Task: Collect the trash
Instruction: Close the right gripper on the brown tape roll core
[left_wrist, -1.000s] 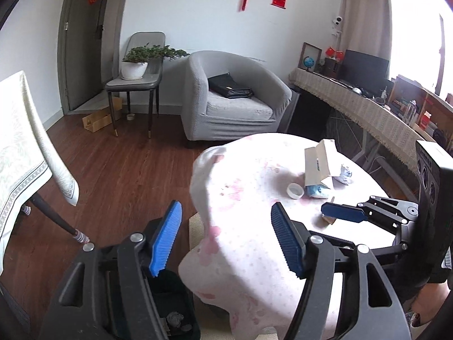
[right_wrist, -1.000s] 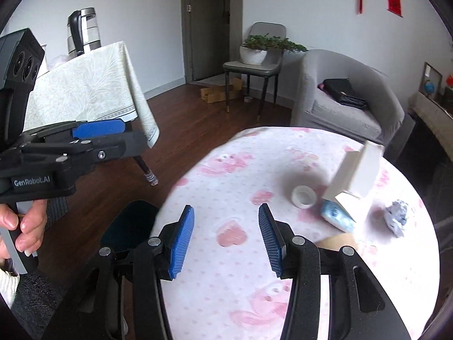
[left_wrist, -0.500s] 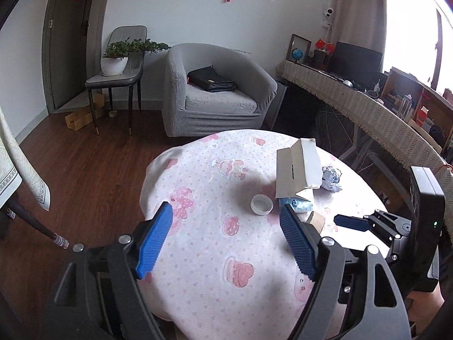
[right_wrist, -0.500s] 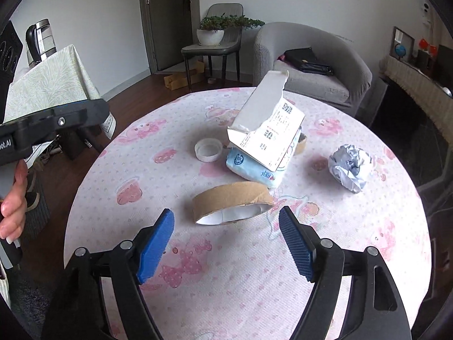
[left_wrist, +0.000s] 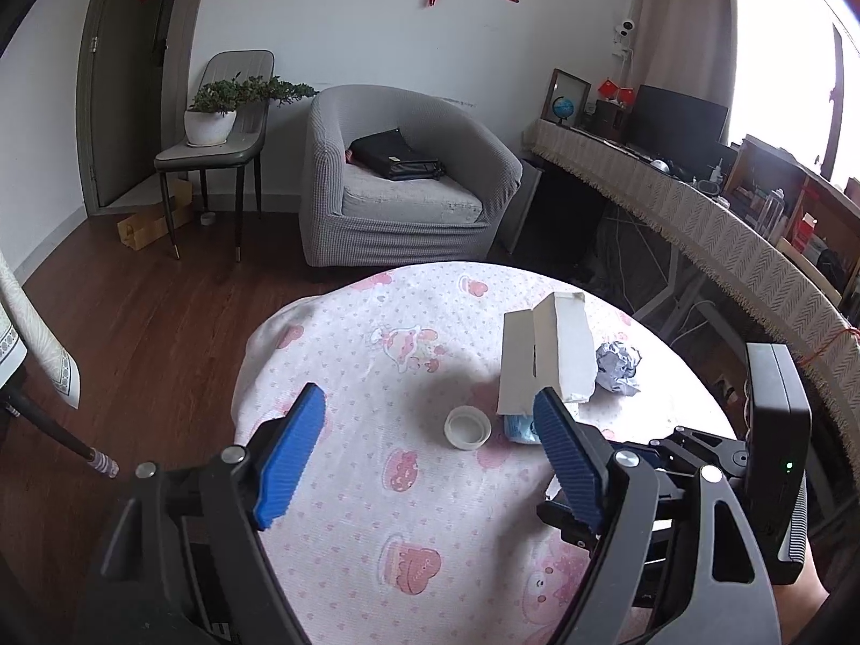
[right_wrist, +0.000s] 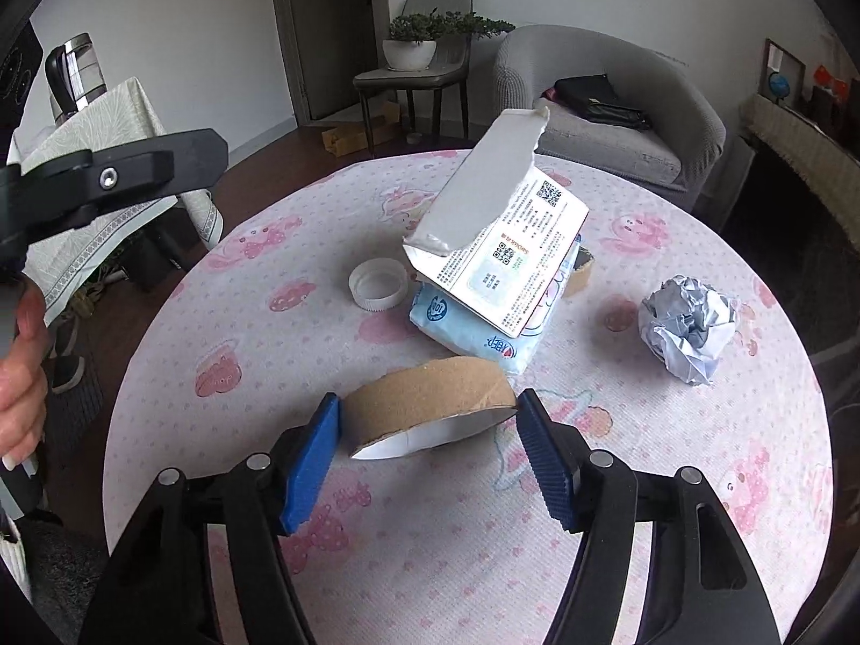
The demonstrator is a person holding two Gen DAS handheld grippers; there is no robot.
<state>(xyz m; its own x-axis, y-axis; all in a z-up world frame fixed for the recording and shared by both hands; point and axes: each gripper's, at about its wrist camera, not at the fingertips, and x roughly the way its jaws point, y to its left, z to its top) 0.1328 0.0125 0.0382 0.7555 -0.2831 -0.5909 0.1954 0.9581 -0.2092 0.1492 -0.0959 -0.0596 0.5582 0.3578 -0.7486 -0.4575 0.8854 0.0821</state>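
On the round table with the pink-print cloth [right_wrist: 215, 376] lie a brown cardboard ring [right_wrist: 430, 392], a white cap [right_wrist: 378, 285], a torn white box [right_wrist: 500, 247] leaning on a blue tissue pack [right_wrist: 473, 333], and a crumpled paper ball [right_wrist: 688, 328]. My right gripper [right_wrist: 428, 402] straddles the ring. Its jaws are closing, the blue pads at the ring's two ends with no visible squeeze. My left gripper [left_wrist: 428, 403] hovers open over the table's left part, empty, just short of the cap [left_wrist: 467, 428]. The box [left_wrist: 548, 355] and the ball [left_wrist: 618, 368] lie beyond.
A grey armchair [left_wrist: 403, 188] with a black bag and a chair bearing a potted plant [left_wrist: 215, 123] stand behind the table. A cloth-covered counter [left_wrist: 699, 215] runs along the right. A side table holding a kettle [right_wrist: 75, 75] is at the left, near a person's hand [right_wrist: 21, 376].
Both grippers swung in from the table's edge to above its top. The right one came down onto the cardboard ring, its jaws widening and then narrowing. The floor bin left the left view.
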